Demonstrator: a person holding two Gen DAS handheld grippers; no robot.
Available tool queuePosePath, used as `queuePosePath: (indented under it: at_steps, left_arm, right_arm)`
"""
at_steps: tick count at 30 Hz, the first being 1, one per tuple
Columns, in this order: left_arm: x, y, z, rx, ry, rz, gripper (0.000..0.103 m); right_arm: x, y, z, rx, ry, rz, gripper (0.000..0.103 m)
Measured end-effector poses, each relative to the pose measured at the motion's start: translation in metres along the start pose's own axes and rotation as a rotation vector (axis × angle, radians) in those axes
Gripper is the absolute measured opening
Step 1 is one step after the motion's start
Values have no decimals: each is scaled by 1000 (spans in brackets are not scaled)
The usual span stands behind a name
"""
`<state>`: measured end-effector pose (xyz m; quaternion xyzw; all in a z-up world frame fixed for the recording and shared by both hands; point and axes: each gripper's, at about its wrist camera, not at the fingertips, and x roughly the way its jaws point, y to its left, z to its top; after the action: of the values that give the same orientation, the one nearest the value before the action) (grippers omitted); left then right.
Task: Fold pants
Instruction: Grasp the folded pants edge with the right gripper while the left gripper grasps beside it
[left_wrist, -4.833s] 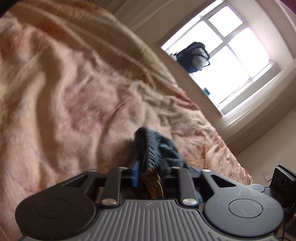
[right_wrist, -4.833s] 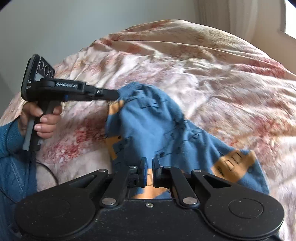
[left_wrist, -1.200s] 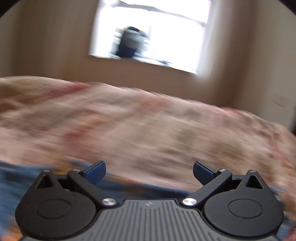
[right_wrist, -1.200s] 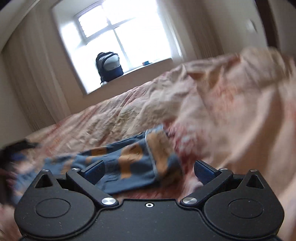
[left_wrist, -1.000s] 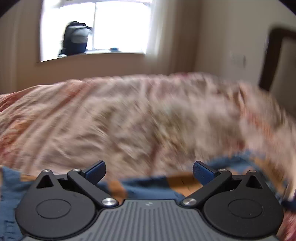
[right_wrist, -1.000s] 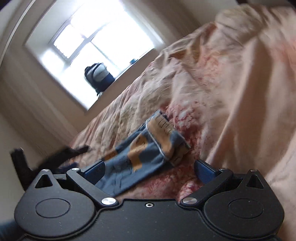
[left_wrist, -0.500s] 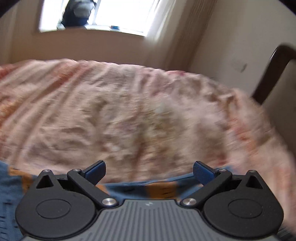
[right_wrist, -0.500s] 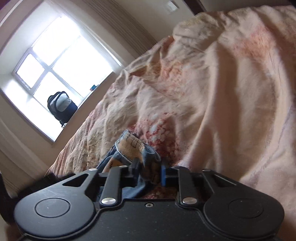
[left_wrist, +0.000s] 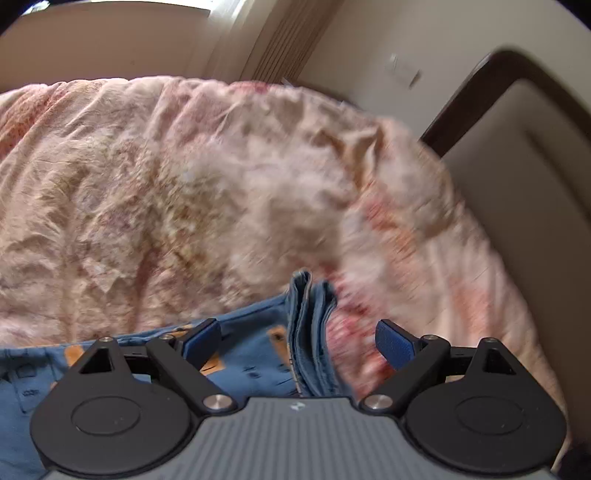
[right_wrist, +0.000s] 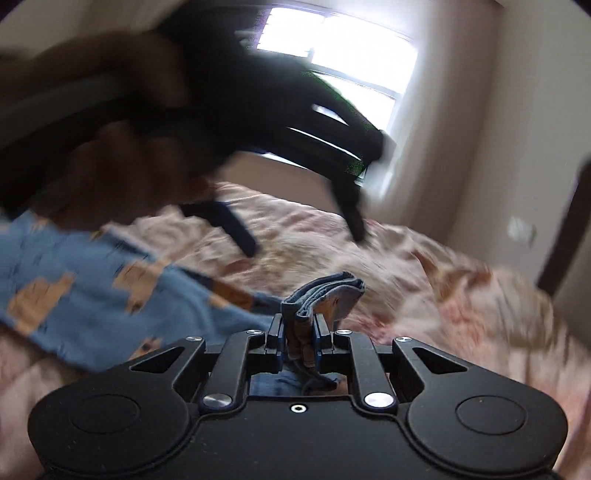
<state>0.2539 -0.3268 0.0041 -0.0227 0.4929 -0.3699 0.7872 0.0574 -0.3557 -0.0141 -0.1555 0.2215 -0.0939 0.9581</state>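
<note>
Pink and crumpled, the big blanket (left_wrist: 184, 184) covered the whole bed, and it was the largest thing there. A dark headboard (left_wrist: 517, 122) stood at the right side in the left wrist view, and a bright window (right_wrist: 332, 55) showed in the right wrist view.

The blue pants (right_wrist: 92, 280) with orange patches lay on the blanket. They looked soft, thin and light, so they would bend and flop easily and would not break. They would likely sag if lifted by one end only. A good place to hold them seemed to be a thick edge, like a cuff or the waistband, where the layers bunch up.

In the right wrist view the pants stretched long from the left side across to the middle. One end was bunched and lifted, pointing away from the camera. The other end ran off to the left.

The right gripper (right_wrist: 298, 338) was clamped on that bunched end, with its pads pressing the folded cloth. The left gripper (left_wrist: 297, 341) had its jaws wide apart and had just been closing a little. A fold of the pants (left_wrist: 310, 332) sat between them, but the pads did not touch it.
</note>
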Motion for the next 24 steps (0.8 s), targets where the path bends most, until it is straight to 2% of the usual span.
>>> queuePosePath:
  at_steps: [1, 3, 4, 5, 6, 7, 8, 9, 16, 19, 24]
  left_arm:
    - [5, 1, -2, 3, 14, 10, 93]
    - [14, 6, -5, -27, 44, 11, 84]
    - [18, 10, -7, -55, 55, -8, 81]
    - [20, 14, -9, -85, 60, -32, 74]
    - [21, 18, -10, -113, 61, -52, 57]
    - [22, 20, -11, -134, 62, -64, 46]
    - [21, 22, -11, -150, 63, -70, 26]
    - [20, 23, -12, -160, 60, -75, 17]
    - [-29, 16, -14, -97, -52, -42, 13]
    - [-57, 31, -19, -128, -84, -34, 13]
    - [-91, 69, -33, -207, -85, -13, 13]
  right_arm:
    - [1, 3, -1, -18, 0, 3, 16]
    - [1, 5, -3, -36, 5, 7, 16]
    - [1, 6, -3, -44, 6, 8, 16]
    - [1, 7, -4, -51, 7, 10, 16]
    - [1, 8, -5, -59, 9, 13, 16]
    - [1, 7, -5, -66, 10, 16, 16]
    - [1, 8, -5, -75, 10, 18, 16]
    - [1, 9, -5, -83, 10, 19, 16]
    - [-9, 9, 9, -81, -19, 71, 17]
    - [-18, 16, 20, -108, -60, 119, 18]
    - [-34, 43, 39, -168, -99, 260, 19]
